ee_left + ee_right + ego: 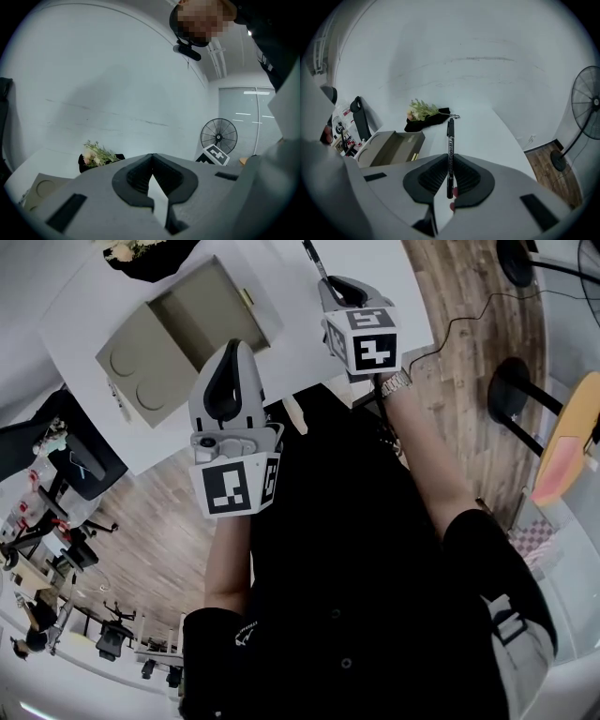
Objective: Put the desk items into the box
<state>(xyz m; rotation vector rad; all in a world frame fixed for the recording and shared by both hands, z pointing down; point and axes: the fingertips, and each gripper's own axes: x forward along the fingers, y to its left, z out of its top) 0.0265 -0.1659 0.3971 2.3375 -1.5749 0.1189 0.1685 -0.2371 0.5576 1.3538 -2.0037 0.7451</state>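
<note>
The right gripper [450, 159] is clamped on a black marker pen [450, 133], held clear of the white desk [487, 133]; the pen's tip sticks out past the jaws towards the far end; the open cardboard box [386, 147] sits on the desk to the left of the pen; the left gripper [151, 158] is raised too, its jaws closed together with nothing between them; a bunch of flowers [421, 110] lies on a dark cloth beyond the box.
</note>
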